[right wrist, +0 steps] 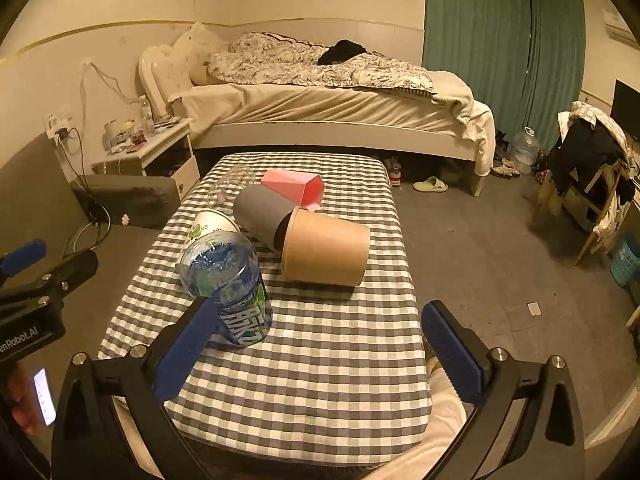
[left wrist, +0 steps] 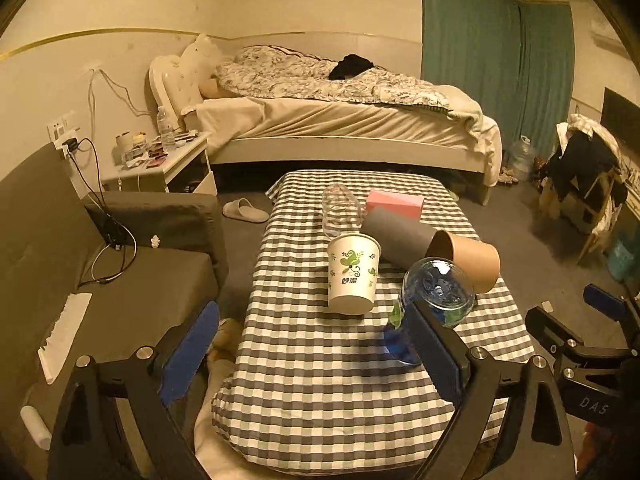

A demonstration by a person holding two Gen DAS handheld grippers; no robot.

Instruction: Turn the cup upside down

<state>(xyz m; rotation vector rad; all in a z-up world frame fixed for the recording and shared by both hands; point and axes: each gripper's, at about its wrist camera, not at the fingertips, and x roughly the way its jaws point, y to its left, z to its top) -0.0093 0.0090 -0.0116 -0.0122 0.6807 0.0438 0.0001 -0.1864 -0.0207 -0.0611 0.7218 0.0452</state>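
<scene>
Checkered desk point(left wrist: 344, 380) is carrying five toppled cups and an upright white floral paper cup point(left wrist: 352, 274); my left claw point(left wrist: 308, 354) and right claw point(right wrist: 320, 354) are hovering wide open, holding nothing.

Near half of the checked table point(right wrist: 320, 380) was bare cloth, open from the near edge and both near corners. Far half was crowded: blue clear cup point(right wrist: 224, 280) upside down near the left edge, white paper cup point(left wrist: 352, 274) just behind it, brown paper cup point(right wrist: 326, 254) lying mid-surface, grey cup point(right wrist: 258, 214), pink cup point(right wrist: 296, 186) and clear glass point(right wrist: 230, 186) packed toward the far edge. Right edge beside the brown cup stayed passable.
</scene>
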